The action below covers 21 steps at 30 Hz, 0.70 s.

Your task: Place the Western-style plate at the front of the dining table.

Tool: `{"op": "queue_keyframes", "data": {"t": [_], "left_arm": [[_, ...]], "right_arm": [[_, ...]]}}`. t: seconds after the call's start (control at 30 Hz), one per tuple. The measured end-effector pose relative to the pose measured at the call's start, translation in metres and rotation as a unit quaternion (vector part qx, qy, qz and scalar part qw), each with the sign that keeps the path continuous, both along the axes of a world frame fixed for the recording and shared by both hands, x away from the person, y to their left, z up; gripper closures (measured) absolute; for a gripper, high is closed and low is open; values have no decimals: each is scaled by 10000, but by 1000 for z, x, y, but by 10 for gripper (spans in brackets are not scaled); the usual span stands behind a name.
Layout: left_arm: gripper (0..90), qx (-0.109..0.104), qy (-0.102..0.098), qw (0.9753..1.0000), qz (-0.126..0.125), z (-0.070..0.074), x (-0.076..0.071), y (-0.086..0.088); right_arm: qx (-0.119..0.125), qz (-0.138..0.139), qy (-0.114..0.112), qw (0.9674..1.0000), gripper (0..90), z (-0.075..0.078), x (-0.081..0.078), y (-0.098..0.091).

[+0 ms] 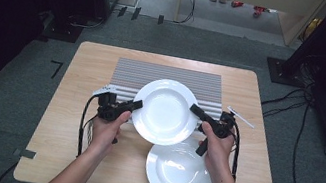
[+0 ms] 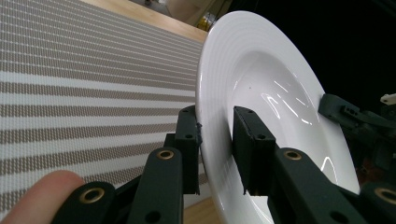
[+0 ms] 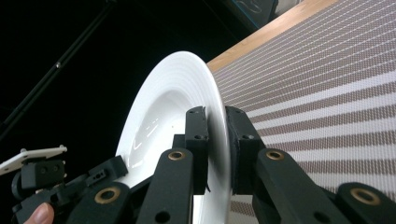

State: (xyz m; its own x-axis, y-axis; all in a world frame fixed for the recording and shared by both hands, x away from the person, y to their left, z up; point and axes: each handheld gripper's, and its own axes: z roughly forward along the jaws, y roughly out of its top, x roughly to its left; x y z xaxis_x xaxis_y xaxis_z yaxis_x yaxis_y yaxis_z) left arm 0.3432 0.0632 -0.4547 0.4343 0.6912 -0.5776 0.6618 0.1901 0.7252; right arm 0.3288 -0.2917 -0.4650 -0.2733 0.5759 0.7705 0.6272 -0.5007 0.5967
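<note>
Jaws of the left gripper (image 1: 136,106) are clamped on the rim of a white plate (image 1: 166,111), one black pad above the rim and one below, as the left gripper view shows: the near pad (image 2: 254,148) lies on the glossy inner face and the other behind the ribbed edge. The right gripper (image 1: 194,110) pinches the opposite rim the same way, its two blocky pads squeezing the thin edge between them in the right gripper view (image 3: 215,140). Both tools are matt black plastic with brass-coloured rivets at the links. The plate is round, deep in the middle, smooth and shiny, with fine concentric ridges on its broad rim; it is held between the two grippers, the left one at its 9 o'clock edge and the right one at about its 3 o'clock edge in the high view. It sits over the near edge of a woven placemat (image 1: 169,75) striped in grey and white, which lies on a pale wooden table (image 1: 84,67) with rounded corners. A second white plate (image 1: 177,172) of the same shape lies flat on the table at 5 o'clock from the held one, their rims overlapping in the high view. Both forearms come in from 6 o'clock, the left hand (image 1: 107,130) and the right hand (image 1: 216,149) wrapped round the grips, the grippers angled inward toward each other.
</note>
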Motion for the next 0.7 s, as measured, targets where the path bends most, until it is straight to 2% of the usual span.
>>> {"op": "queue_keyframes", "data": {"t": [0.17, 0.27, 0.37, 0.47, 0.57, 0.67, 0.7], "left_arm": [[730, 13, 95, 9999, 92, -1, 21, 3], [727, 67, 4, 9999, 86, 3, 27, 4], [728, 64, -70, 9998, 153, 5, 30, 4], [731, 68, -29, 9998, 200, 4, 38, 4], [737, 67, 59, 9998, 183, 4, 47, 2], [738, 223, 25, 9996, 145, 5, 59, -3], [739, 232, 0, 9996, 136, 5, 63, -4]], "right_arm": [[-2, 17, 112, 9999, 820, 0, 20, 4], [-27, 49, 69, 10000, 819, 4, 33, 5], [15, 34, 19, 10000, 819, 7, 37, 6], [32, 0, 21, 10000, 818, 5, 40, 8], [108, -26, 223, 9997, 813, -3, 46, 7], [171, -94, 386, 9991, 802, -10, 54, 5], [125, -93, 417, 9990, 797, -12, 58, 4]]}}
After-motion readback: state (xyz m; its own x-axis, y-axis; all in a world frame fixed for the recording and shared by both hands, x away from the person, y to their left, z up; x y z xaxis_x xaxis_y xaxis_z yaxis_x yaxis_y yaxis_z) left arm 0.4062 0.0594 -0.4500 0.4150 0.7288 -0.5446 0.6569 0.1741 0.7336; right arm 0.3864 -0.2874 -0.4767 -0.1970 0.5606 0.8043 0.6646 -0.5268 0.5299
